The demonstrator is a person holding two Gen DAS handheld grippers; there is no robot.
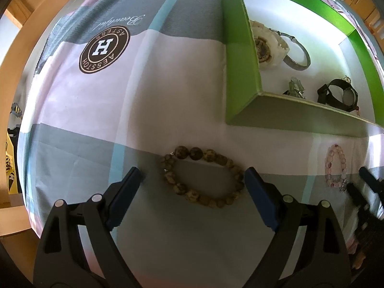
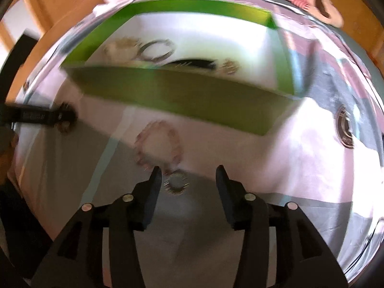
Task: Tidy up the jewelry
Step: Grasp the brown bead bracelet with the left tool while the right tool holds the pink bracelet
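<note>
A brown beaded bracelet (image 1: 204, 175) lies on the striped cloth between the fingers of my left gripper (image 1: 192, 175), which is open around it. A pink beaded bracelet (image 1: 336, 165) lies to its right; in the blurred right wrist view it (image 2: 158, 144) lies just ahead of my open, empty right gripper (image 2: 187, 172), with a small round silver charm (image 2: 176, 182) between the fingertips. The green box (image 1: 240, 55) holds a white watch (image 1: 266, 45), a metal bangle (image 1: 297, 57), a black watch (image 1: 340, 93) and a small silver piece (image 1: 296, 87).
The cloth carries a round brown logo (image 1: 104, 48). The right gripper shows at the right edge of the left wrist view (image 1: 369, 187). The left gripper shows at the left of the right wrist view (image 2: 40, 116). Wooden furniture surrounds the cloth.
</note>
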